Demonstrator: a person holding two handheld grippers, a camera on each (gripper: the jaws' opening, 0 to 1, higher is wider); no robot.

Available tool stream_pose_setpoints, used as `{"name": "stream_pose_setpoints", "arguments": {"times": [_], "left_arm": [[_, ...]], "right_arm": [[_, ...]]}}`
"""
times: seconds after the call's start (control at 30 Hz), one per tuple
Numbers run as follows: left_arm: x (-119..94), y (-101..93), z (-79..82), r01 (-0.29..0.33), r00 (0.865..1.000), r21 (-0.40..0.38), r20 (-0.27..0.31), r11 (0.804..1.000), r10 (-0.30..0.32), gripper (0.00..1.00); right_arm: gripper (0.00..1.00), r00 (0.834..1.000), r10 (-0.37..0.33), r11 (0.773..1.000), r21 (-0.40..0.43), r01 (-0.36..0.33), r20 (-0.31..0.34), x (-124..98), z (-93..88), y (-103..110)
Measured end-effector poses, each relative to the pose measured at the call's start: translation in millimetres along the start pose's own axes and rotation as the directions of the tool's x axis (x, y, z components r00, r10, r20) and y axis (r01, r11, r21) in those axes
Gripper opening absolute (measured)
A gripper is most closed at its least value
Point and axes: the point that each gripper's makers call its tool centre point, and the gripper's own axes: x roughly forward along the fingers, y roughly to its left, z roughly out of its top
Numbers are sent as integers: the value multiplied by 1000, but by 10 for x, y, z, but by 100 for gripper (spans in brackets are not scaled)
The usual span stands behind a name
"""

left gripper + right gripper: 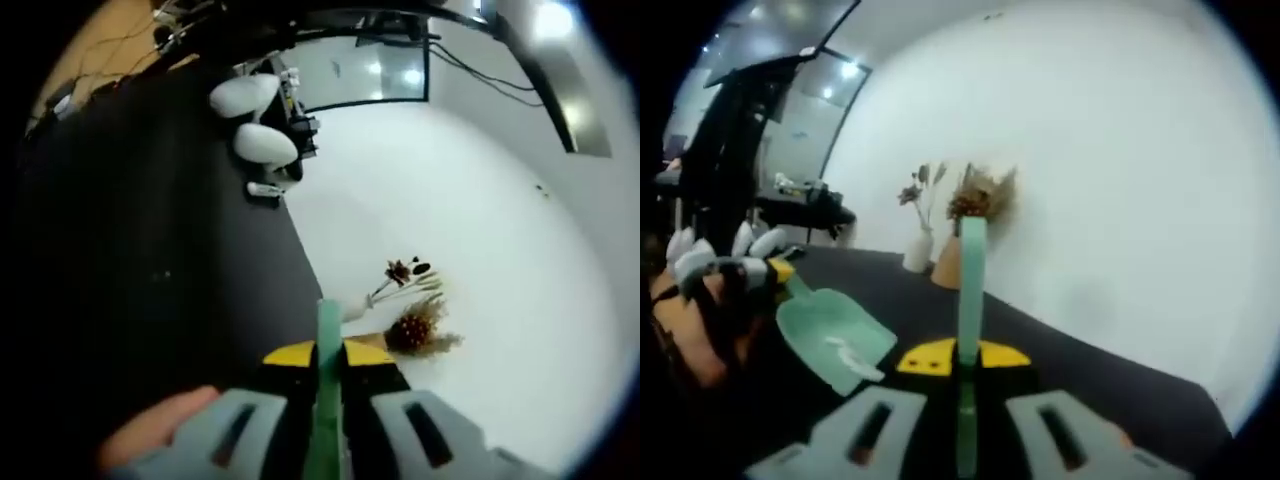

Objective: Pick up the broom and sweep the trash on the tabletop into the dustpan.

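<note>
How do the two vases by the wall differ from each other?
In the right gripper view, the white vase is pale and narrow, with sparse dark stems; the orange vase is wider at its base and carries a bushy brown bunch. The white vase stands left of the orange vase. Both stand upright on the dark table near the white wall.

Text: none can be read in either view.
Labels, brands: none legible.
Numbers, signs: none legible; small far items are too blurred.
</note>
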Motion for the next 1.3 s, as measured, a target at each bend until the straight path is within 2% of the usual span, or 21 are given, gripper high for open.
{"name": "stream_pose_setpoints", "arguments": {"times": [0.13, 0.23, 0.33, 0.37, 0.43, 0.47, 0.5, 0.6, 0.67, 0.73, 0.8, 0.87, 0.93, 0.97, 1.0, 1.03, 1.07, 1.13, 1.2, 1.23, 1.3], "left_arm": [[-20, -7, -20, 11, 1000, 15, -9, 1000, -11, 10], [-9, 39, -141, -30, 991, 19, -134, 999, 32, 11], [-11, 53, -215, -43, 965, 2, -258, 999, 42, 13], [-14, 50, -252, -20, 951, 42, -308, 999, 32, 16], [-16, -38, -296, 32, 919, 39, -394, 999, -14, 27], [-46, -43, -322, 35, 890, 46, -456, 998, -11, 31], [-52, -41, -313, 47, 871, 66, -491, 997, -9, 31], [-44, -15, -228, 59, 843, 99, -538, 993, 4, 31], [-80, 2, -239, 68, 782, 102, -623, 992, 10, 31], [-37, 47, -148, 84, 764, 157, -645, 984, 37, 29], [-56, 60, -86, 124, 728, 189, -685, 974, 40, 30], [-113, 85, -86, 149, 665, 179, -746, 973, 36, 31], [-101, 112, -36, 136, 656, 147, -754, 980, 22, 31], [-124, 115, -35, 164, 628, 138, -778, 977, 4, 31], [-87, 148, 5, 155, 639, 143, -769, 977, 12, 30], [-72, 161, 22, 160, 639, 140, -769, 977, 5, 28], [-69, 165, 13, 158, 623, 125, -782, 980, -1, 28], [-120, 148, -58, 161, 562, 90, -827, 983, -16, 28], [-144, 141, -124, 185, 518, 84, -855, 979, -24, 28], [-140, 142, -137, 189, 510, 88, -860, 978, -21, 28], [-75, 122, -138, 200, 514, 90, -857, 976, -27, 28]], "right_arm": [[7, 1000, 12, 1000, 18, -12, 1, 29, -32, 22], [7, 1000, 16, 1000, 19, -16, -4, 40, -64, 33], [7, 1000, 21, 1000, 18, -21, -3, 38, -70, 55], [7, 1000, 21, 1000, 15, -21, -1, 37, -61, 62], [7, 1000, 24, 1000, 9, -24, 8, 21, -29, 70], [7, 1000, 24, 1000, 8, -24, 12, 13, -18, 71], [7, 1000, 24, 1000, 7, -24, 15, 2, -13, 72], [7, 999, 24, 1000, 6, -24, 21, -12, -3, 65], [7, 999, 24, 1000, 5, -24, 25, -22, 2, 60], [7, 999, 22, 1000, 2, -22, 26, -31, -5, 51], [7, 999, 21, 1000, -2, -21, 27, -38, -14, 43], [7, 999, 19, 1000, -3, -19, 27, -44, -23, 34], [7, 999, 18, 1000, -3, -18, 27, -49, -32, 24], [7, 999, 18, 1000, -1, -18, 27, -49, -35, 23], [7, 999, 18, 1000, 0, -18, 26, -49, -39, 24], [7, 999, 19, 1000, 0, -19, 26, -48, -42, 30], [7, 999, 21, 1000, -3, -21, 25, -44, -48, 40], [7, 1000, 24, 1000, -9, -23, 20, -31, -66, 62], [7, 1000, 25, 1000, -12, -24, 16, -27, -79, 69], [7, 1000, 25, 1000, -14, -25, 14, -26, -84, 69], [7, 1000, 23, 1000, -11, -23, 14, -26, -91, 60]]}}
